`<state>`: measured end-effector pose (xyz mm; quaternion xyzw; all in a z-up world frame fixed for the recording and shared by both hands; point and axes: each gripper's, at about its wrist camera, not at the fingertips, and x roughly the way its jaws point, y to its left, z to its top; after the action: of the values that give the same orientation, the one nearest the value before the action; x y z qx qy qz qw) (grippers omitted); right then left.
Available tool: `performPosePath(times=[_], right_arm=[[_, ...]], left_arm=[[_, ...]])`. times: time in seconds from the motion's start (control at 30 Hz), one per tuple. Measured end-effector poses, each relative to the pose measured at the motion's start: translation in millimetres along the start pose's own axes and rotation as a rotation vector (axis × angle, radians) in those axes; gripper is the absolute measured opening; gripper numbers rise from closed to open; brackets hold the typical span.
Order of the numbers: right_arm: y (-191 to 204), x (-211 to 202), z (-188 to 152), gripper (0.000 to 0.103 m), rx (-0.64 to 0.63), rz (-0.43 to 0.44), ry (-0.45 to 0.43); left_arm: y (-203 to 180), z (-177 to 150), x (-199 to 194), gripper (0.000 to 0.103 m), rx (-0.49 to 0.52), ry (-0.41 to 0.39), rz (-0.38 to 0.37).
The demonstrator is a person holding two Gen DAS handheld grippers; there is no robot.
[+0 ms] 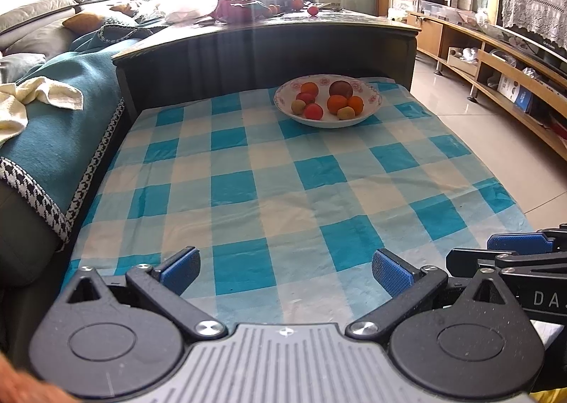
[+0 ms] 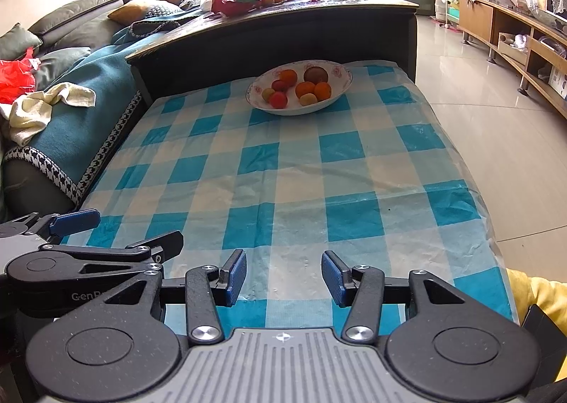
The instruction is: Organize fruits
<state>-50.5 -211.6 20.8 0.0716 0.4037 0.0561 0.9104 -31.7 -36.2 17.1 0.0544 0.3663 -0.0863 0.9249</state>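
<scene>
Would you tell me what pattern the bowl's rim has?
Pink flowers on white, around the bowl's rim; clearest in the left wrist view.

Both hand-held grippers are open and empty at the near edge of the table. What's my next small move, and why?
Probably reach the right hand-held gripper forward toward the fruit bowl. Both it and the left hand-held gripper are open, hold nothing, and sit at the near end of the checked cloth, while all the fruit on the cloth lies in the bowl at the far end.
</scene>
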Motion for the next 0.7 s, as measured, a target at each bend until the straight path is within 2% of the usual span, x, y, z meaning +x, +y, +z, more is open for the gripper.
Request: performPosePath(times=[0.53, 0.7], right_arm=[[1.7, 1.5, -2.6, 0.043, -0.007, 0.001, 0.005], [1.1, 1.4, -2.3, 0.047, -0.003, -0.003, 0.004]], left_arm=[[3.9, -1.8, -2.8, 0.103, -0.02, -0.007, 0.034], [5.7, -1.1, -0.6, 0.103, -0.017, -0.001, 0.031]])
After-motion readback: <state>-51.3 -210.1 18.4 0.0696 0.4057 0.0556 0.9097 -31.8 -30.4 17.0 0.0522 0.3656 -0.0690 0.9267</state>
